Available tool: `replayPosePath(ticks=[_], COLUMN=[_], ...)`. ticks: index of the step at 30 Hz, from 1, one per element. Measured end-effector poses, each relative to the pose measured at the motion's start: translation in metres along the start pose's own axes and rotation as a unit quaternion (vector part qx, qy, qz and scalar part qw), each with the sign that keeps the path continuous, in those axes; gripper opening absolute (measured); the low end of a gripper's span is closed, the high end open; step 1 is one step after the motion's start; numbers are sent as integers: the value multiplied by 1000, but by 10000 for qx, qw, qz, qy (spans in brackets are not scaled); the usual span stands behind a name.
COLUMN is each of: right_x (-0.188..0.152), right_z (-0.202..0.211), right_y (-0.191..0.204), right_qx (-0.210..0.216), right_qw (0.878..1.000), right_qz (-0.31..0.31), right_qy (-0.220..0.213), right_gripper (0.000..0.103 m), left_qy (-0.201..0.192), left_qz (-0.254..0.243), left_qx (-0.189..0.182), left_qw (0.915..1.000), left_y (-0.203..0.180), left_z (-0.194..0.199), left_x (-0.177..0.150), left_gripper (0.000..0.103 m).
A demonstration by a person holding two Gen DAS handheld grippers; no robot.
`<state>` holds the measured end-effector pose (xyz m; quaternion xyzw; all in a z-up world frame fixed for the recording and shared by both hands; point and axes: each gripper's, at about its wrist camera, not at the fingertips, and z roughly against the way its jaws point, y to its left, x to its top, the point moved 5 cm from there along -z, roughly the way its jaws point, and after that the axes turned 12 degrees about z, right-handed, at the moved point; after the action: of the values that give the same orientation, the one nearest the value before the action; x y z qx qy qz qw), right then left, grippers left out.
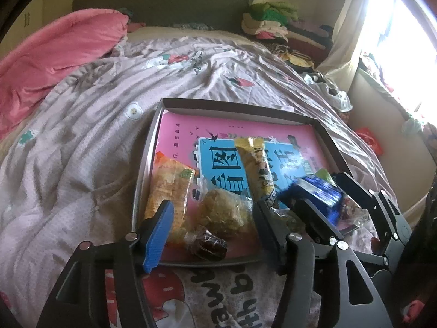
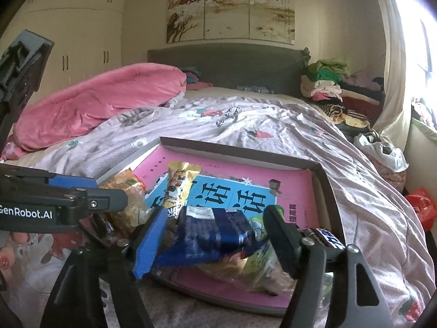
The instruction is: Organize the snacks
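A shallow grey tray [image 1: 235, 106] with a pink printed bottom lies on the bed. In it are an orange packet [image 1: 169, 183], a long yellow packet [image 1: 256, 164], a clear-wrapped yellow cake [image 1: 224, 210] and a dark wrapped sweet [image 1: 210, 243]. My left gripper [image 1: 213, 218] stands open over the tray's near edge, with the cake and sweet between its fingers and untouched. My right gripper [image 2: 215, 232] is open too. A blue packet [image 2: 215, 229] lies loose between its pads, on top of a clear bag of mixed snacks [image 2: 259, 270].
The tray [image 2: 240, 150] rests on a rumpled lilac bed cover [image 1: 82, 136]. A pink quilt [image 1: 54, 54] is heaped at the far left. Folded clothes [image 2: 325, 82] are piled by the headboard. A red bag [image 2: 420, 205] sits beyond the bed's right edge, below the bright window.
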<state>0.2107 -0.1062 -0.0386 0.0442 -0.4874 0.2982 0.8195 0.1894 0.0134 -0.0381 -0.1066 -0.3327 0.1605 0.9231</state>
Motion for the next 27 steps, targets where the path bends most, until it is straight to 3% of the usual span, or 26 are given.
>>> replayPosePath(ticks=[12,27], right_x=[4,21], right_z=[17,66], right_y=[-2,-17], right_qx=[-84,-97], right_qw=[9999,9984], right_qz=[-14,-446], right_qy=[-57,-327], right_gripper=[81,90], left_qy=[-165,-516], left_qz=[-66,-80], left_qx=[40,-41], left_qw=[9998,9986], left_y=[-3,-6], left_z=[16,55], left_x=[4,5], left_gripper=[75,79])
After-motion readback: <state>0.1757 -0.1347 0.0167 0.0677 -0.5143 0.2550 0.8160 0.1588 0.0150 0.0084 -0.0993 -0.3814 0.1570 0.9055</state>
